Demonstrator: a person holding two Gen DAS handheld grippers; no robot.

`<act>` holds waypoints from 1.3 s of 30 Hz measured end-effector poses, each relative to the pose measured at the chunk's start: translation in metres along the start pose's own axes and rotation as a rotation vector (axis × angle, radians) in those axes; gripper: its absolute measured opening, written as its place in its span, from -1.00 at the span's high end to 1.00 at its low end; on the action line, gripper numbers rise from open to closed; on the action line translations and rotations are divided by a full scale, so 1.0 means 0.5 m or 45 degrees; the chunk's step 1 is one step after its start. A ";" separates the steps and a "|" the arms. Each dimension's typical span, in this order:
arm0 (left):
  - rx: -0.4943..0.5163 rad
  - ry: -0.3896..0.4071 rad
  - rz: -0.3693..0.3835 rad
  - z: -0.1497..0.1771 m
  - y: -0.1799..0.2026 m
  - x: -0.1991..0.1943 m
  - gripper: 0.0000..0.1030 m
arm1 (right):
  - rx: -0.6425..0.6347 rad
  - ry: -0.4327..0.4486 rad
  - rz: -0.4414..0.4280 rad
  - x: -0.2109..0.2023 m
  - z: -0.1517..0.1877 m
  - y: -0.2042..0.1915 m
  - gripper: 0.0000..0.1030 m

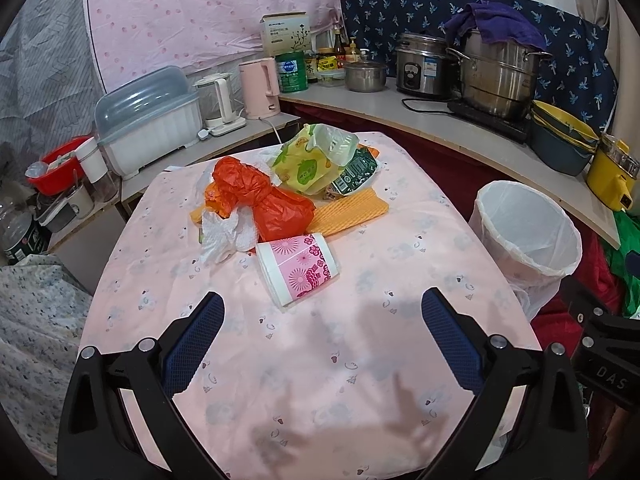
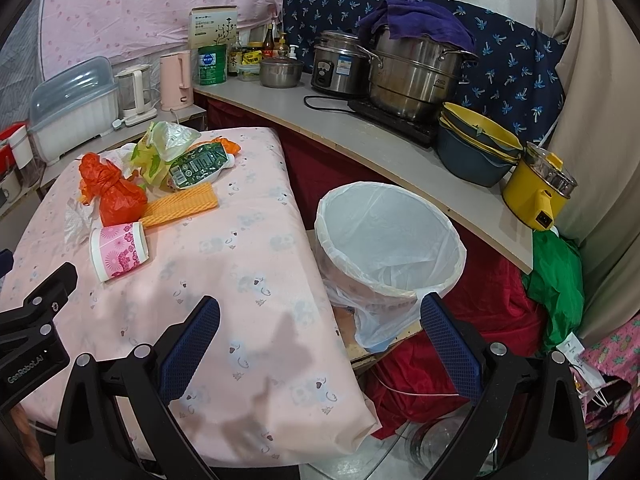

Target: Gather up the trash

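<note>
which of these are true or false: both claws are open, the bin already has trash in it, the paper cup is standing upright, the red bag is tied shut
1. Both claws are open: true. The left claw and right claw hold nothing.
2. The bin already has trash in it: false. Only its white liner shows inside.
3. The paper cup stands upright: false. It lies on its side.
4. The red bag is tied shut: true.

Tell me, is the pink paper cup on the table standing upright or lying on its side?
On its side. The pink paper cup lies on the pink tablecloth, its white rim toward the camera and its base toward the red bag.
</note>
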State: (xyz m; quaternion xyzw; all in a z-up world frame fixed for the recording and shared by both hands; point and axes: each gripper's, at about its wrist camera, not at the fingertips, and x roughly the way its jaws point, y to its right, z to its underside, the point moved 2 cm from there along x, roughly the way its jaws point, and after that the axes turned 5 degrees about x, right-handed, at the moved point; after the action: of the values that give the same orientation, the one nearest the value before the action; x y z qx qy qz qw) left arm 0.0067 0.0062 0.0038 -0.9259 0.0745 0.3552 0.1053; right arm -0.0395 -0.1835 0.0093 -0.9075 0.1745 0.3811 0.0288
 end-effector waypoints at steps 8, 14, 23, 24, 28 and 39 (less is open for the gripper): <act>-0.021 -0.007 0.017 0.002 -0.008 0.013 -0.84 | -0.001 0.000 0.005 0.002 -0.005 0.001 -0.87; -0.031 -0.013 0.044 0.011 -0.017 0.027 -0.84 | 0.011 0.011 0.014 0.008 -0.019 0.006 -0.87; -0.125 -0.090 0.127 0.039 -0.061 0.098 -0.84 | 0.027 0.005 0.034 0.045 -0.030 -0.018 -0.87; -0.139 -0.099 0.130 0.042 -0.070 0.108 -0.84 | 0.025 -0.002 0.037 0.053 -0.029 -0.022 -0.87; -0.184 -0.130 0.140 0.050 -0.106 0.151 -0.85 | 0.020 -0.030 0.040 0.083 -0.027 -0.041 -0.87; -0.191 -0.169 0.200 0.037 -0.127 0.278 -0.85 | -0.009 -0.064 0.000 0.156 -0.055 -0.112 -0.87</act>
State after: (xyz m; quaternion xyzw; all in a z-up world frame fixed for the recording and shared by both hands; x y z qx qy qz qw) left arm 0.1110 0.0634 -0.0941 -0.8969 0.1130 0.4274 0.0123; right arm 0.0489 -0.1590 -0.0302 -0.8977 0.1724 0.4043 0.0300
